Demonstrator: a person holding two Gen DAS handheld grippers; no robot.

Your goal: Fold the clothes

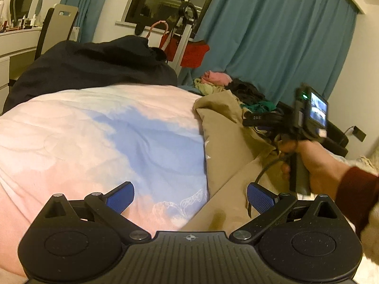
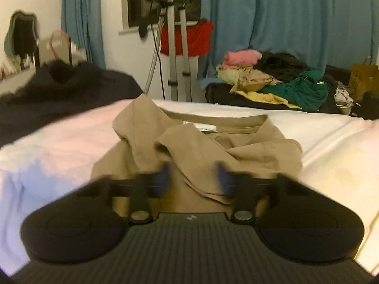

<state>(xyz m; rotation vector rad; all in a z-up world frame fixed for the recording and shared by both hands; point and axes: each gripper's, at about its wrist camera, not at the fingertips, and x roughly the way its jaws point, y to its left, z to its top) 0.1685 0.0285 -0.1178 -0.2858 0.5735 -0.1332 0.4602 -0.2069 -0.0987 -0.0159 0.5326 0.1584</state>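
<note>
A tan shirt [image 2: 196, 146] lies crumpled on the bed, its collar with a white label at the far side. In the left wrist view the tan shirt [image 1: 227, 137] lies to the right of the pink and blue quilt [image 1: 99, 137]. My left gripper [image 1: 190, 198] is open and empty, low over the quilt at the shirt's near edge. My right gripper [image 2: 193, 177] is open, its blue pads either side of a fold of the shirt, blurred. The right gripper's body [image 1: 305, 118] shows in a hand above the shirt.
A dark blanket [image 1: 90, 64] covers the far left of the bed. A pile of clothes [image 2: 272, 78] sits on a dark case beyond the bed. A metal stand [image 2: 175, 54] with a red cloth stands by blue curtains [image 2: 284, 19]. A chair [image 1: 56, 28] stands at the left.
</note>
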